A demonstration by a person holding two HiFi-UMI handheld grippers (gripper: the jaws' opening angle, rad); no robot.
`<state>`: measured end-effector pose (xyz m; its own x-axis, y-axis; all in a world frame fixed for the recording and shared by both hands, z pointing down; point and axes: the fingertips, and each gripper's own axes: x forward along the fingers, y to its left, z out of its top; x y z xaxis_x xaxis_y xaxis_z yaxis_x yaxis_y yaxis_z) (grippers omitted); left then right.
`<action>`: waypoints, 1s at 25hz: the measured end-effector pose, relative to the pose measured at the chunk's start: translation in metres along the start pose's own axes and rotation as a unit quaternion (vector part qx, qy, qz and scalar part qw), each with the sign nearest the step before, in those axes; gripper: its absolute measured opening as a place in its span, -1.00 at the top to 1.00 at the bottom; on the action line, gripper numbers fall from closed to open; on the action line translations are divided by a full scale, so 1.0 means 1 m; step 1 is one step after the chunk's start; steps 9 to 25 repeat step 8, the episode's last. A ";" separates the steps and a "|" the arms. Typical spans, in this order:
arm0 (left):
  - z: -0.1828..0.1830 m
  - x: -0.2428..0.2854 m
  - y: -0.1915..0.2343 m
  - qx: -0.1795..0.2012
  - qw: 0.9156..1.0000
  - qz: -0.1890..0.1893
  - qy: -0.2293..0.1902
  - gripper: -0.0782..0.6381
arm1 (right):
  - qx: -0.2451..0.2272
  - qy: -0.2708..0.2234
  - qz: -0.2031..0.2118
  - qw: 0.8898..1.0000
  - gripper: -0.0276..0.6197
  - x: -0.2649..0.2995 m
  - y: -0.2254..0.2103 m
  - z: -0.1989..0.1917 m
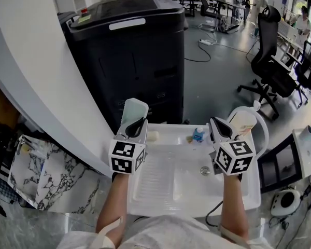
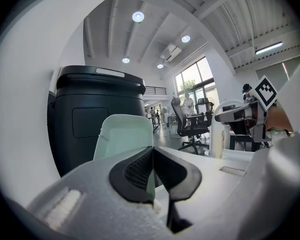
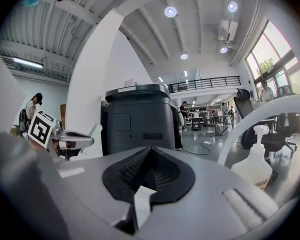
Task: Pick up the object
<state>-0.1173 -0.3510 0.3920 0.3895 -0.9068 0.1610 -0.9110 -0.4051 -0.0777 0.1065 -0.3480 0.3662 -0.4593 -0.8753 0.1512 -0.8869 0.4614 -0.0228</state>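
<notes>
My left gripper (image 1: 136, 129) is shut on the lower edge of a pale green plastic tray (image 1: 133, 112), which it holds upright over the back left corner of the white sink (image 1: 160, 191). In the left gripper view the tray (image 2: 121, 136) rises between the dark pads, and the left gripper (image 2: 152, 156) pinches its edge. My right gripper (image 1: 221, 129) hovers over the back right of the sink, its jaws shut together with nothing between them. The right gripper view shows the same for the right gripper (image 3: 149, 159).
A big black machine (image 1: 129, 51) stands right behind the sink. A white arched tap (image 1: 263, 126) and a spray bottle (image 3: 255, 166) are at the right. In the basin lie a small blue item (image 1: 198, 134), a pale soap-like lump (image 1: 152, 136) and the drain (image 1: 205, 170). Office chairs (image 1: 272, 61) stand further back.
</notes>
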 end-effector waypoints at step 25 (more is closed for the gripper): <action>-0.003 0.000 0.002 -0.005 1.000 0.001 -0.007 0.76 | -0.005 -0.006 0.008 1.000 0.91 0.005 0.010 0.002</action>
